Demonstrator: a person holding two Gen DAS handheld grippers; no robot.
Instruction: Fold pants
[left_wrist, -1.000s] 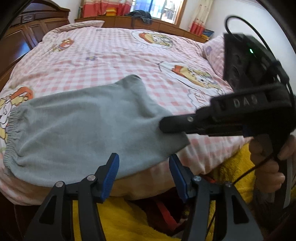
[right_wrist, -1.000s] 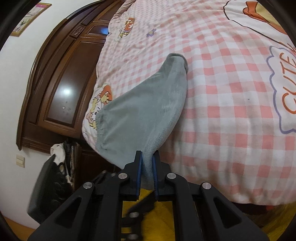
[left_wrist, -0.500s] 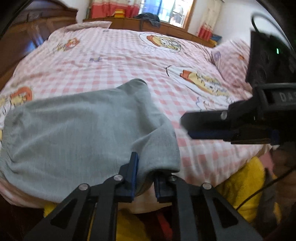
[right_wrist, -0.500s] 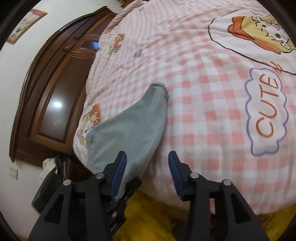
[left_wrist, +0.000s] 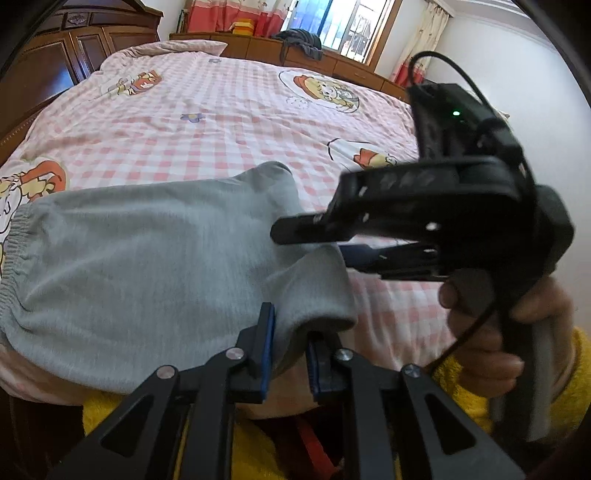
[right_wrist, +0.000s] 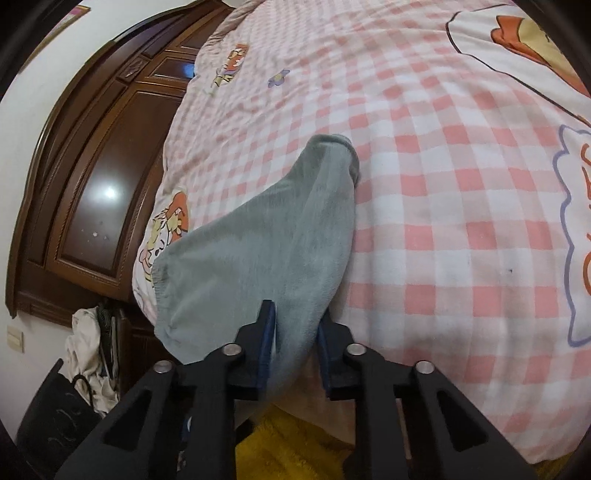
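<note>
Grey pants (left_wrist: 147, 266) lie folded across the near edge of a pink checked bed (left_wrist: 221, 122), elastic waistband to the left. My left gripper (left_wrist: 290, 332) is shut on the near leg end, which bunches between its blue pads. From the right, my right gripper (left_wrist: 310, 245) reaches over the same leg end, held by a person's hand (left_wrist: 491, 332). In the right wrist view the pants (right_wrist: 266, 251) run away from me and the right gripper (right_wrist: 295, 328) has its jaws closing, with grey cloth filling the gap between the pads.
A dark wooden wardrobe (right_wrist: 92, 192) stands along the bed's left side, with a black bag and loose clothes (right_wrist: 88, 354) on the floor by it. Yellow fleece (left_wrist: 258, 454) lies below both grippers. Windows, curtains and a low cabinet (left_wrist: 280, 48) sit behind the bed.
My left gripper went from open to shut on the leg end. My right gripper let go of the cloth, opened, shifted along the pants and has come together on them again.
</note>
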